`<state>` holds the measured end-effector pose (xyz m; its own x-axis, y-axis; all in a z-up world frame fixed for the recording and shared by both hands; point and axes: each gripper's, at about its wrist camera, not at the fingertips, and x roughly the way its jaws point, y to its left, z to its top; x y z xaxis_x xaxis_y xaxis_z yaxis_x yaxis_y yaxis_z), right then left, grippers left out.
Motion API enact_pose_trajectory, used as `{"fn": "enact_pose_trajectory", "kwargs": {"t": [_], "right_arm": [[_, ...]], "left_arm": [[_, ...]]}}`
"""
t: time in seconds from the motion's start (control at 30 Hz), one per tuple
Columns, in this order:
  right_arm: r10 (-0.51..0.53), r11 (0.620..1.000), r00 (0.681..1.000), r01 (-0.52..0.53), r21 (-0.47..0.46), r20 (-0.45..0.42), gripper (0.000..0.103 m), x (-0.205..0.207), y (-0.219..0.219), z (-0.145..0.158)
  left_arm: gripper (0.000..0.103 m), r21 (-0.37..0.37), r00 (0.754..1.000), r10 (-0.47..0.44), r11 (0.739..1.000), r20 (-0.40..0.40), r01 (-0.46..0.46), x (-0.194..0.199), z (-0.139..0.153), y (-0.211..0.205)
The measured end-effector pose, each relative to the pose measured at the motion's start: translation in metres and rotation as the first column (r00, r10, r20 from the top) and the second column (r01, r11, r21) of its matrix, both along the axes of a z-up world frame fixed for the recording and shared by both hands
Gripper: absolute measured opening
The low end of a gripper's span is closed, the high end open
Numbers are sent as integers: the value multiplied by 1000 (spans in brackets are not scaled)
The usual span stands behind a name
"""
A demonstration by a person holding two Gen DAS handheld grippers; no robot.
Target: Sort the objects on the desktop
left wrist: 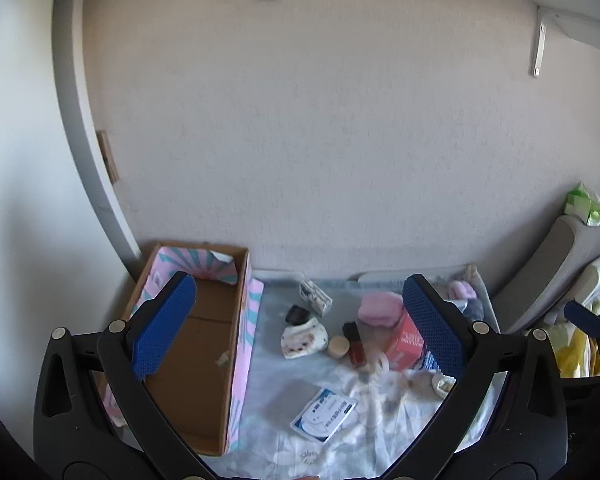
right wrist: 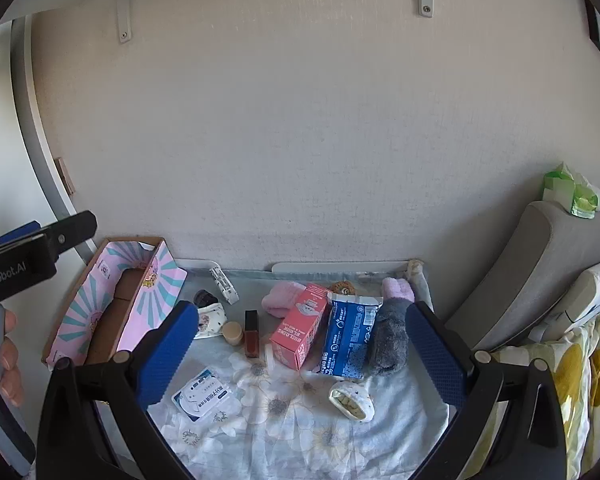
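A: How are the two tools seen?

B: The left tool (left wrist: 300, 328) is spread wide, nothing between its blue pads; it is held above the floral cloth (right wrist: 300, 420) on the counter. The right tool (right wrist: 302, 354) is likewise spread, empty, and angled down over the same cloth.

A: Where are the things to be sorted?

B: They are scattered on the cloth. A cardboard box (right wrist: 100, 320) with a pink and teal lining is placed at the left, against the wall, open on top. A dark red bottle (right wrist: 251, 338) is seen beside a small beige jar (right wrist: 232, 333). A pink carton (right wrist: 302, 332) lies next to a blue packet (right wrist: 350, 336), with a grey plush item (right wrist: 388, 340) just right of that. A white flat pack (right wrist: 203, 396) is laid nearer the camera, and a small spotted pouch (right wrist: 352, 400) to its right.

A: Anything else?

B: A hand (right wrist: 4, 360) is seen at the left edge of the right wrist view.
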<state>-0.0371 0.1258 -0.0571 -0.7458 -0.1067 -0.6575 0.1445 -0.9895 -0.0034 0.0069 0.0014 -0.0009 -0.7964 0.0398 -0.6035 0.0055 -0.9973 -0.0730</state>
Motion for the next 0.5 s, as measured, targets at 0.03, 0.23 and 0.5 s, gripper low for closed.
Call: {"fn": "enact_pose_trajectory", "kwargs": {"t": [0.03,0.23,0.5], "right_arm": [[0,1000,1000,0,2,-1,103,0,-1,1],[-31,999,999,31,-6,-28,103,4,-1,4],[-68,998,994,70,10,-81,103,5,-2,9]], "left_arm": [[103,-4,1000,25,1000,-2,-25,0,1,-2],[103,-10,999,31,999,19,-31,-3,0,-9],[103,16,1000,7,1000,-8,-6,1,1,-10]]}}
